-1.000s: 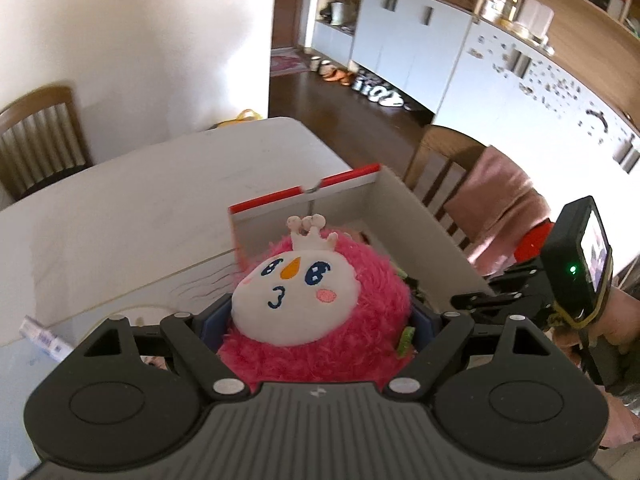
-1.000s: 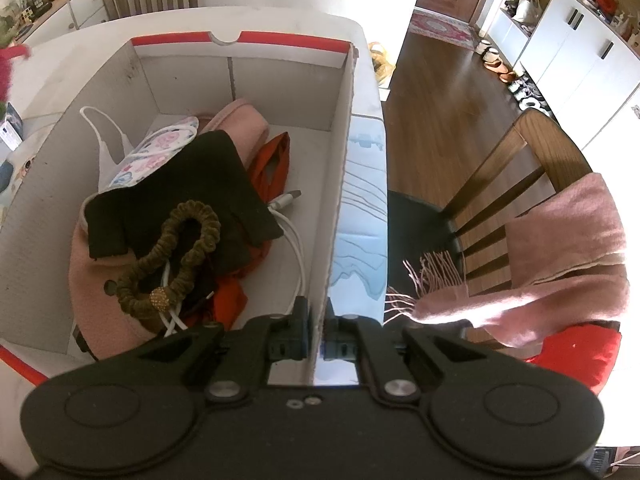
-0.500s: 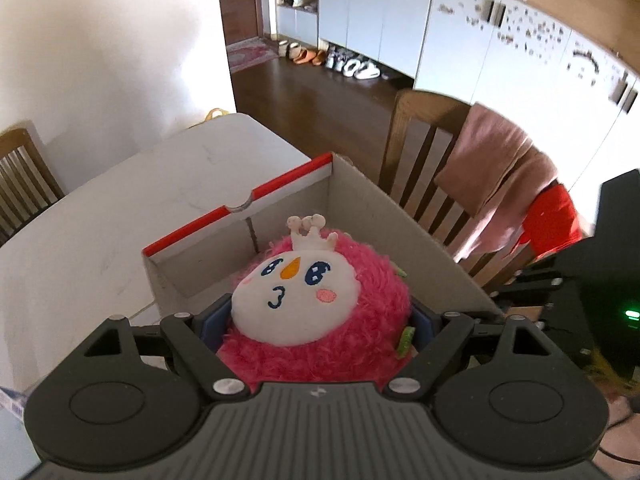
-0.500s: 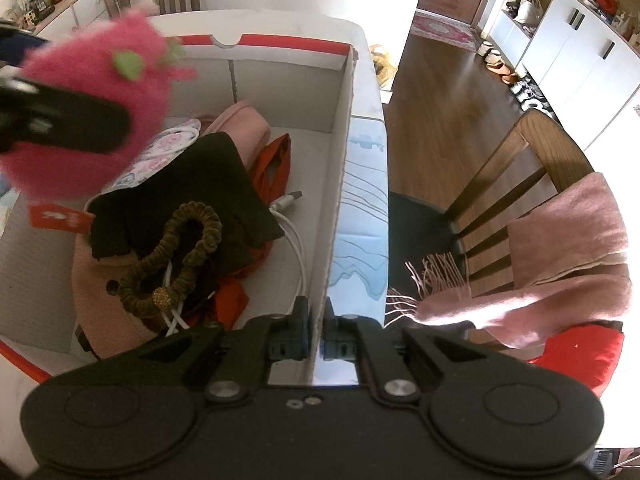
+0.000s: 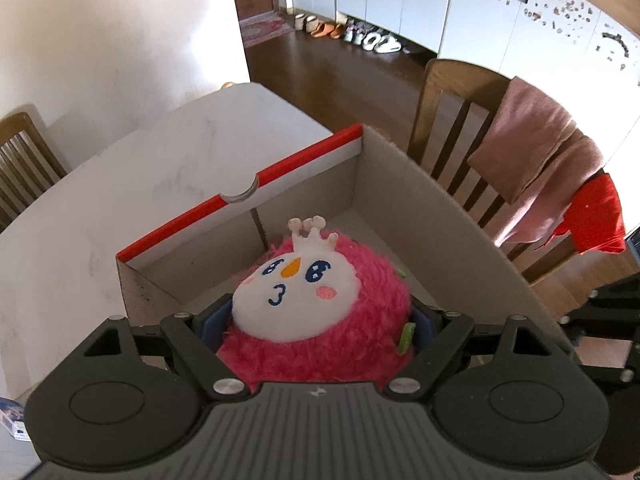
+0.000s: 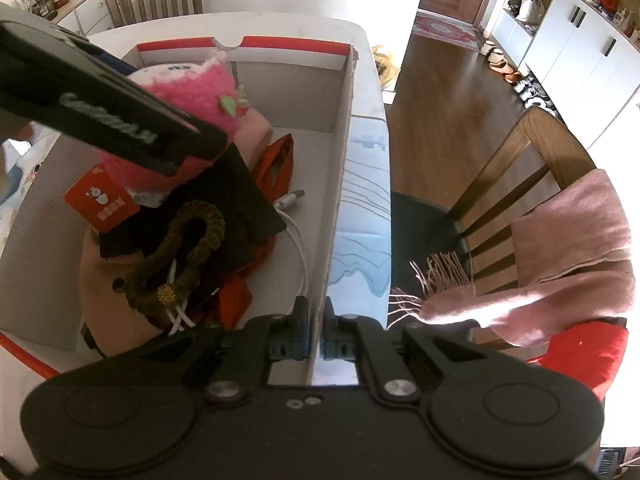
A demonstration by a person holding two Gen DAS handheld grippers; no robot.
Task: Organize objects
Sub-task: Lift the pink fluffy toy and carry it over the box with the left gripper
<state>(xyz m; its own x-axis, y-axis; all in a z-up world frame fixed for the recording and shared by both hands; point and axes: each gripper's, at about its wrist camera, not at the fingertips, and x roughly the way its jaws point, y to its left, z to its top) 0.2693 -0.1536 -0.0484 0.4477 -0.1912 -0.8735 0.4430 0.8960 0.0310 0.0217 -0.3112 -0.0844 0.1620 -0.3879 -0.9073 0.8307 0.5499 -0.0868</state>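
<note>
**Pink plush held over the open box**

The pink plush toy [image 5: 316,316], round and fuzzy with a white face, a small crown and a green leaf at its side, sits clamped between the fingers of the left gripper [image 5: 316,324], whose blue pads press into its fur on both sides. In the right wrist view the toy hangs above the clutter inside the cardboard box [image 5: 420,208], a red tag [image 6: 102,203] dangling beneath it; whether its underside touches the items below cannot be told.

Under and beside the toy lie a black cloth [image 6: 240,196], a brown braided hair tie [image 6: 180,252] with a gold bead, a pink fabric piece [image 6: 258,132], an orange strap [image 6: 276,164] and a white cable [image 6: 300,248]. The box has grey inner walls and a red-edged rim.

The right gripper [image 6: 316,340] is clenched on the box's right-hand wall, one finger inside, one outside.

The box stands on a white table [image 5: 100,208]. Just past the table edge is a wooden chair [image 6: 520,172] draped with a pink scarf [image 6: 568,248] and a red cloth [image 6: 584,348]. Farther off are a dark wood floor, white cabinets and a row of shoes [image 5: 352,34]
</note>
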